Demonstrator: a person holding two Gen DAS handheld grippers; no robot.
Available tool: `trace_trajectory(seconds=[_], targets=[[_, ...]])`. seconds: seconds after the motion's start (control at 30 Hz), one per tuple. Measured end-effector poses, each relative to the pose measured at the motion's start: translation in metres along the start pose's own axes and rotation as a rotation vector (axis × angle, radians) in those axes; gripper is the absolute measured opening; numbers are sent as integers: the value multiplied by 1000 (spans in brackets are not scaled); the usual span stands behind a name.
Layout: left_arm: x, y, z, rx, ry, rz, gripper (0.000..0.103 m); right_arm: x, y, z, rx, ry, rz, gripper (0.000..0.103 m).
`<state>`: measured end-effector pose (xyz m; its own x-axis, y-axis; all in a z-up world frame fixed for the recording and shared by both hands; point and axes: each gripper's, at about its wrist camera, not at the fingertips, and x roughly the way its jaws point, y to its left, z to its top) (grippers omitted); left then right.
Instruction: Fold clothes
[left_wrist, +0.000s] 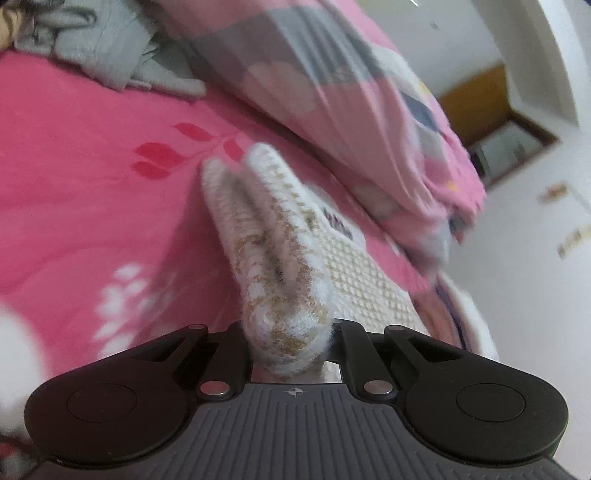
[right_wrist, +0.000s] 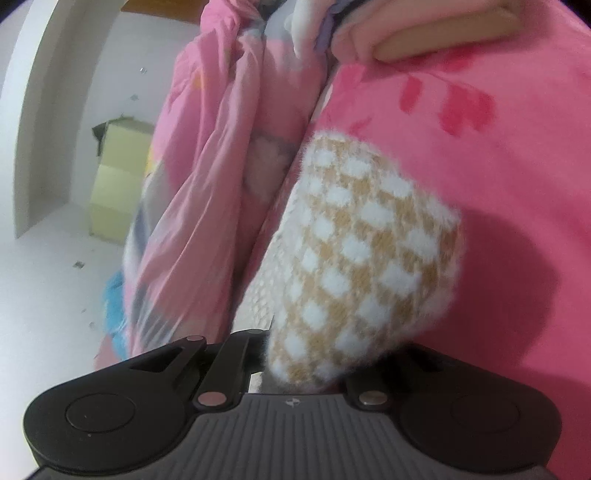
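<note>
Both grippers are clamping the same knitted sweater (left_wrist: 288, 258), a fuzzy white-and-tan checked piece lying on the pink bedsheet (left_wrist: 74, 184). In the left wrist view, the left gripper (left_wrist: 291, 343) is pinching a bunched fold of it at lower centre, the knit running up toward the middle of the frame. In the right wrist view, the right gripper (right_wrist: 306, 369) is squeezing another bunch of the sweater (right_wrist: 362, 251), which is filling the centre. A rumpled pink quilt (left_wrist: 332, 92) is lying across the upper right of the left view, with grey clothes (left_wrist: 110, 48) heaped at upper left.
</note>
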<state>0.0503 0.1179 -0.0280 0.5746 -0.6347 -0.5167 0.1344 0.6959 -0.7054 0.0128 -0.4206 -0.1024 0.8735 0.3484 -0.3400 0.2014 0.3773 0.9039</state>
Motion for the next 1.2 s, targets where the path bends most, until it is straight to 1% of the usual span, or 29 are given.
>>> trace_trajectory(seconds=[0.1, 0.17, 0.2, 0.23, 0.27, 0.3, 0.33, 0.37, 0.4, 0.43, 0.47, 0.5, 0.53, 0.57, 0.6, 0.63, 0.67, 0.7, 0.77, 0.8, 0.9, 0.93, 1.0, 1.1, 1.13, 1.2], targets=[[-41, 6, -25, 33, 71, 24, 7, -43, -10, -34, 24, 39, 19, 10], [-60, 14, -44, 50, 98, 39, 8, -70, -22, -57, 60, 59, 34, 10], [-63, 18, -51, 74, 111, 45, 9, -81, -28, -67, 70, 67, 38, 10], [-62, 23, -57, 102, 124, 48, 12, -86, -32, -73, 62, 72, 35, 10], [-61, 28, -62, 115, 136, 52, 17, -90, -37, -79, 54, 77, 31, 12], [-59, 34, -65, 111, 148, 56, 19, -94, -42, -84, 42, 82, 17, 14], [-57, 39, -69, 106, 161, 60, 23, -93, -46, -86, 19, 85, -22, 22], [-55, 44, -72, 102, 173, 64, 28, -92, -48, -87, -8, 84, -59, 38], [-56, 47, -73, 99, 175, 61, 30, -93, -50, -87, -28, 85, -81, 38], [-62, 48, -73, 96, 167, 50, 36, -98, -51, -87, -34, 91, -73, 41], [-70, 50, -72, 99, 156, 44, 42, -105, -49, -85, -49, 100, -80, 47], [-79, 50, -72, 112, 141, 40, 44, -116, -46, -83, -83, 104, -106, 49], [-89, 51, -71, 128, 126, 37, 45, -128, -44, -81, -117, 107, -132, 53], [-99, 50, -69, 145, 110, 36, 45, -139, -41, -79, -150, 111, -157, 59], [-109, 48, -66, 164, 91, 37, 46, -150, -38, -77, -187, 112, -187, 62], [-116, 46, -62, 188, 69, 38, 48, -162, -32, -73, -232, 107, -216, 62], [-121, 42, -57, 214, 48, 39, 52, -171, -25, -70, -278, 102, -220, 62], [-124, 38, -51, 245, 25, 43, 53, -180, -17, -67, -324, 96, -224, 62], [-117, 28, -37, 306, -14, 44, 54, -194, -1, -60, -417, 77, -223, 62], [-107, 25, -27, 321, -21, 43, 54, -189, 10, -53, -462, 57, -198, 62], [-72, 17, -6, 358, -11, 15, 54, -151, 40, -31, -564, 32, -130, 62], [-59, 17, 0, 371, -1, 12, 54, -136, 49, -24, -595, 32, -111, 62], [-35, 19, 12, 378, 25, 28, 54, -98, 61, -11, -653, 78, -90, 61], [-9, 21, 24, 390, 50, 19, 54, -44, 71, 5, -763, 138, -130, 61], [-2, 22, 26, 395, 60, 17, 54, -29, 69, 13, -779, 160, -151, 61], [7, 24, 28, 401, 72, 18, 54, -1, 61, 28, -763, 207, -189, 61]])
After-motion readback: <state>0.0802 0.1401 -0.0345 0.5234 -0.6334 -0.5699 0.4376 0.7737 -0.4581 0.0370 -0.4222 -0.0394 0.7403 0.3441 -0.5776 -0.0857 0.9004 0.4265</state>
